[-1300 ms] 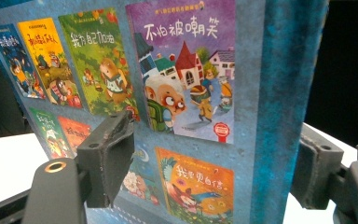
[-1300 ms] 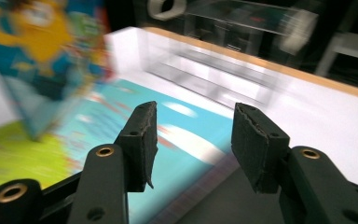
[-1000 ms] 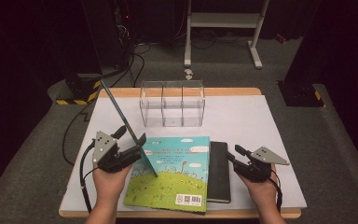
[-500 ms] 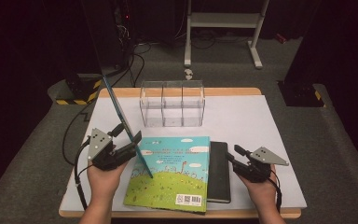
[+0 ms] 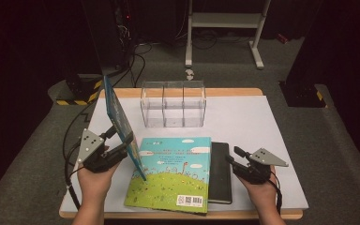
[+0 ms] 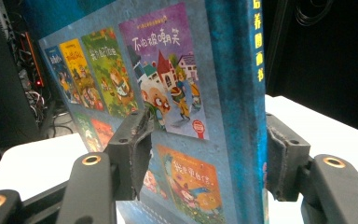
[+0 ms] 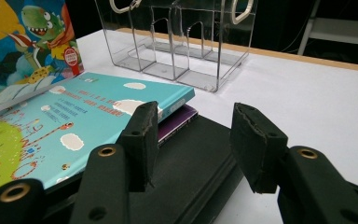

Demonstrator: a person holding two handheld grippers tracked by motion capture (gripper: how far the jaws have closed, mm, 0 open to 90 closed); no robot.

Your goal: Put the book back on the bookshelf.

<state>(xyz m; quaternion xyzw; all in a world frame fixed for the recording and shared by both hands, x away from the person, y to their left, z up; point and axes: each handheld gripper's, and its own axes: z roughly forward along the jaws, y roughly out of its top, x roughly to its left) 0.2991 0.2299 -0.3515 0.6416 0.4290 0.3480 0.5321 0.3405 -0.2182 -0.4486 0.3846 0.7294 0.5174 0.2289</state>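
Now the left hand-held gripper [image 5: 122, 146] has the blue picture book [image 5: 120, 123] standing on edge between its jaws, which have just been closing; in the left gripper view the pads [image 6: 135, 149] sit at both covers. Just right of it lies a flat green book [image 5: 173, 173]. The right hand-held gripper [image 5: 232, 159], half open and empty, hovers over a black notebook [image 5: 219, 173] on the counter [image 5: 243, 117].

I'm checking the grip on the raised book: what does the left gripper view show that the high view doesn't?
Left gripper view: the raised book's cover, with small pictures of other titles and writing down its spine, between the left hand-held gripper's jaws, which have just been closing.

High view: the clear divider box, the flat picture book, the black notebook and the right hand-held gripper.

Both: the raised book, the left hand-held gripper, the white table.
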